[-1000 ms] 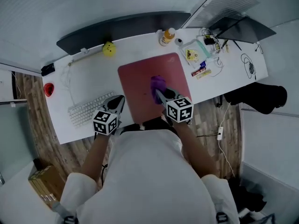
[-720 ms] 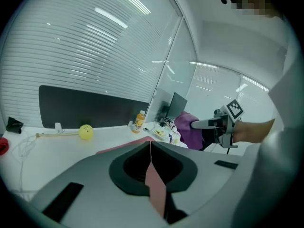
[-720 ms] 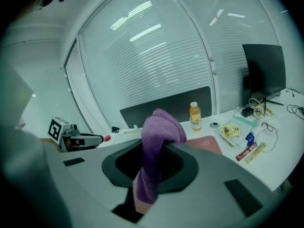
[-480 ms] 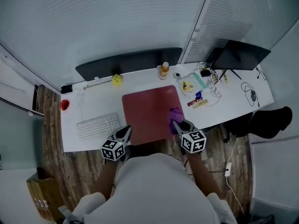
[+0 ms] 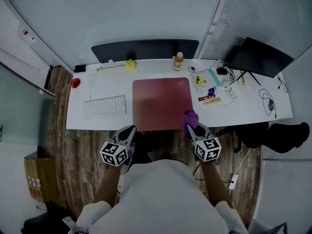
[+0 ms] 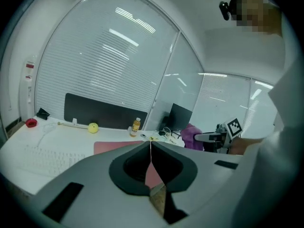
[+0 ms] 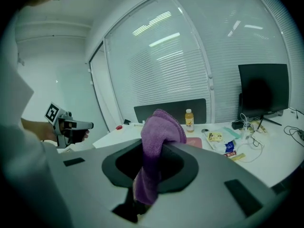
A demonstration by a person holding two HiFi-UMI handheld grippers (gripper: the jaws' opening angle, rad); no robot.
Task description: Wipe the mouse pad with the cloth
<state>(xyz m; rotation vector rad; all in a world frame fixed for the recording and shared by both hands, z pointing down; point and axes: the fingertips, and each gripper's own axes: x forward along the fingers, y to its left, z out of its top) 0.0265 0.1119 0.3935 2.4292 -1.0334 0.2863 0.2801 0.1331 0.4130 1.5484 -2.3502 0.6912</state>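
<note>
Your cloth [image 7: 159, 137] looks soft and fuzzy; your mouse pad [image 5: 162, 104] is matt and smooth; the desk [image 5: 253, 106] is smooth; the floor [image 5: 83, 150] shows wood grain

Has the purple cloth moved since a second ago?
Yes. The purple cloth went from the middle of the mouse pad back toward the person, past its near right corner.

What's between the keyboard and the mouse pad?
Nothing. The head view shows only a bare strip of white desk between the keyboard and the mouse pad.
</note>
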